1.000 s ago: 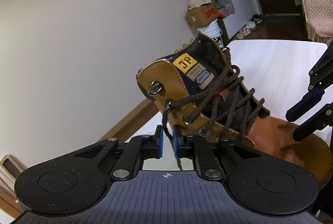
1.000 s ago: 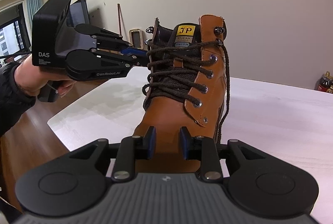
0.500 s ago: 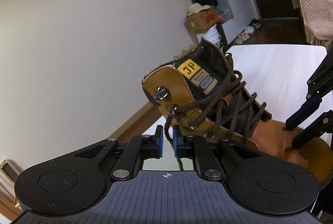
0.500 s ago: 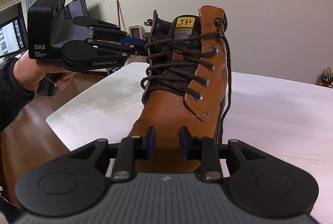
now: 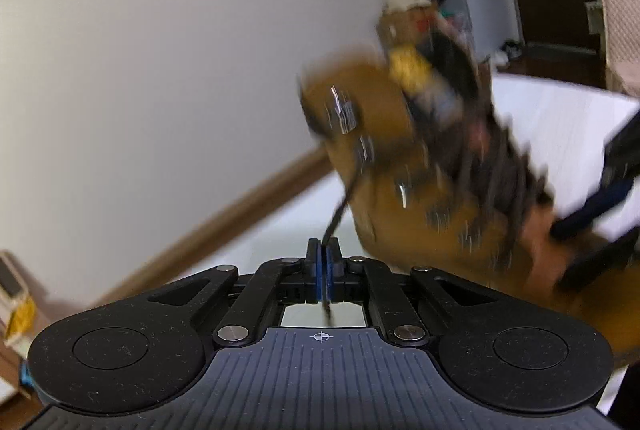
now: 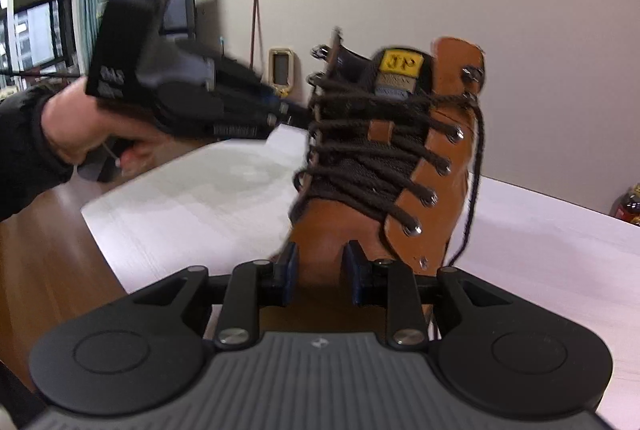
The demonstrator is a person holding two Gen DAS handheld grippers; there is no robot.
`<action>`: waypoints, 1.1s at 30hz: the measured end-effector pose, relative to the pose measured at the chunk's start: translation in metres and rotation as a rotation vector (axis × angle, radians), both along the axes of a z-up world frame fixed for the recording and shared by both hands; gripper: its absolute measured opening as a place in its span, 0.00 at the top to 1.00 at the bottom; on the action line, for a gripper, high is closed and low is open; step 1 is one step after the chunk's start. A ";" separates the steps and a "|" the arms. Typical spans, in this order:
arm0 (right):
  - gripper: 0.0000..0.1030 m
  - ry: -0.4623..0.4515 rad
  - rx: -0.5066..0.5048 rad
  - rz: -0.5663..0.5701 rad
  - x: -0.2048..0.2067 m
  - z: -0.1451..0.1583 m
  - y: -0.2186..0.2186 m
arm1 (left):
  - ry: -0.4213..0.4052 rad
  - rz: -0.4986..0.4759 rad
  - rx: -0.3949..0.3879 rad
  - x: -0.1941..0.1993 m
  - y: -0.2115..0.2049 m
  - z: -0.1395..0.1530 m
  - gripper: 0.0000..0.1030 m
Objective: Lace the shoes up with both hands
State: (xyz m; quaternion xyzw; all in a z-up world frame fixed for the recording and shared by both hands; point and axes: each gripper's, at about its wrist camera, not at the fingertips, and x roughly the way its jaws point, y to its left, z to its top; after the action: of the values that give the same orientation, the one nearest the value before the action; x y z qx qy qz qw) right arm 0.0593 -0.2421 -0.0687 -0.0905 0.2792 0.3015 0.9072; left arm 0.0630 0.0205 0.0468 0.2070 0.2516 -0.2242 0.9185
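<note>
My left gripper (image 5: 322,262) is matte black: two rounded lobes with recessed discs, bare silver pivot screws, angled link arms, and blue-edged pads (image 5: 318,270) on its fingers. A ribbed dark grey deck with a small crosshair mark fills the foreground. My right gripper (image 6: 318,272) repeats the build, with its own blue pads (image 6: 290,272). Seen from it, the left unit's boxy black housing (image 6: 128,42) carries blurred white lettering, and the hand (image 6: 88,128) on its grip emerges from a black sleeve (image 6: 22,150).
</note>
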 end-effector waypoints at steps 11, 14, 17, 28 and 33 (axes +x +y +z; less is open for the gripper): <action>0.72 -0.030 0.091 -0.035 -0.006 0.019 -0.014 | 0.006 -0.003 -0.096 -0.027 0.006 0.003 0.98; 0.71 -0.072 0.079 -0.042 -0.004 0.028 -0.013 | -0.004 0.004 -0.110 -0.027 0.004 0.005 0.98; 0.71 -0.043 0.108 -0.053 -0.001 0.028 -0.018 | -0.005 0.013 -0.113 -0.026 0.003 0.007 0.94; 0.66 0.065 0.298 -0.105 0.007 0.002 -0.034 | -0.016 0.060 -0.177 -0.035 0.025 0.010 0.21; 0.65 0.133 0.359 -0.184 0.010 -0.002 -0.045 | -0.015 0.066 -0.186 -0.037 0.021 0.009 0.16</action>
State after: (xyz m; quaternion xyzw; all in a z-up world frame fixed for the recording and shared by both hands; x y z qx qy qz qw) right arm 0.0694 -0.2870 -0.0703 0.1186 0.2873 0.2674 0.9121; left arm 0.0256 0.0414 0.0554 0.1142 0.2295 -0.2145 0.9425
